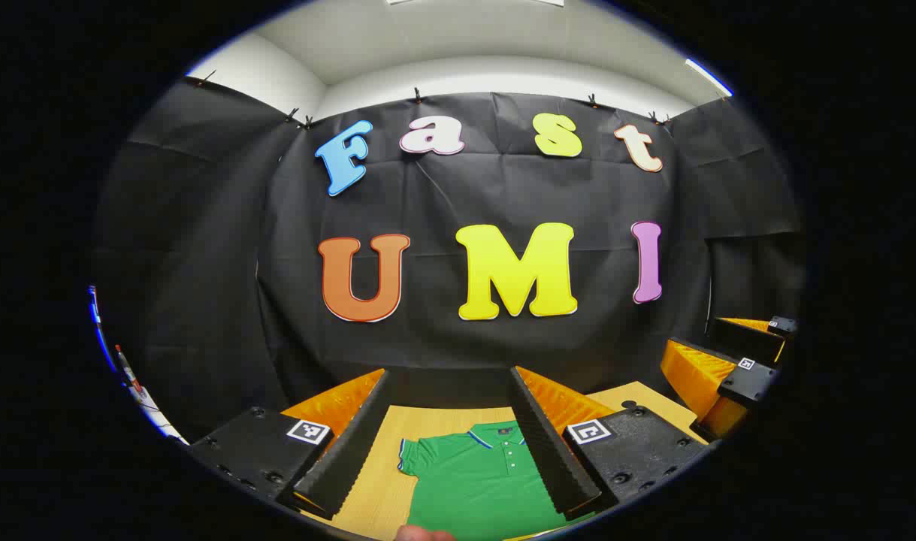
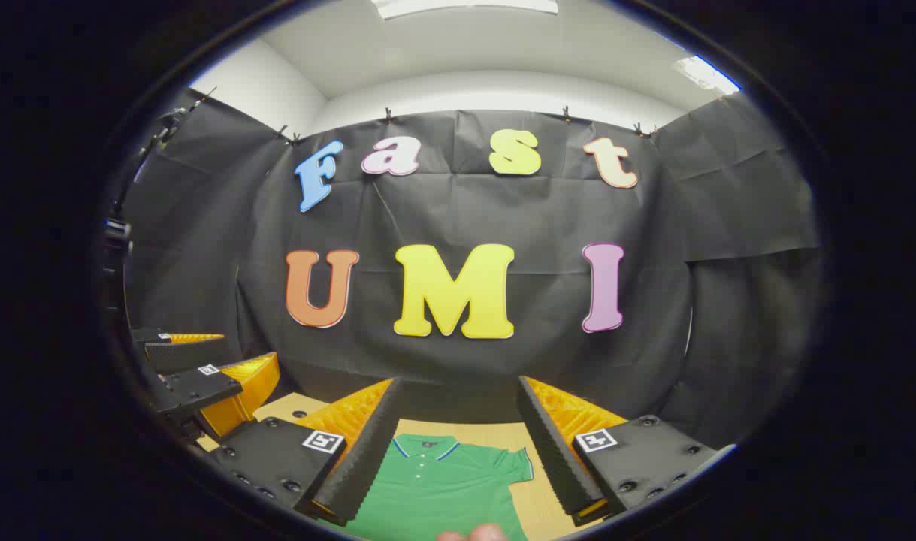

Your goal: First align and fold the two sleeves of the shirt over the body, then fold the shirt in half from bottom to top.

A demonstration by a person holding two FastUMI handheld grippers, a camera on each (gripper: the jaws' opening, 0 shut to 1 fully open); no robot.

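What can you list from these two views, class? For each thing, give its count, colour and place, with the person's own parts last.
shirt: one, green with a blue-trimmed collar, lying flat on the table, sleeves still spread out.
table: one, light wood, under the shirt, in front of the black cloth wall.
ceiling lights: at least two, white, overhead.
left tool: one, open, held above the shirt's collar end; seen at far left in the right gripper view.
right tool: one, open, held above the shirt; seen at far right in the left gripper view.
fingertips: a few, at the bottom edge of each view.
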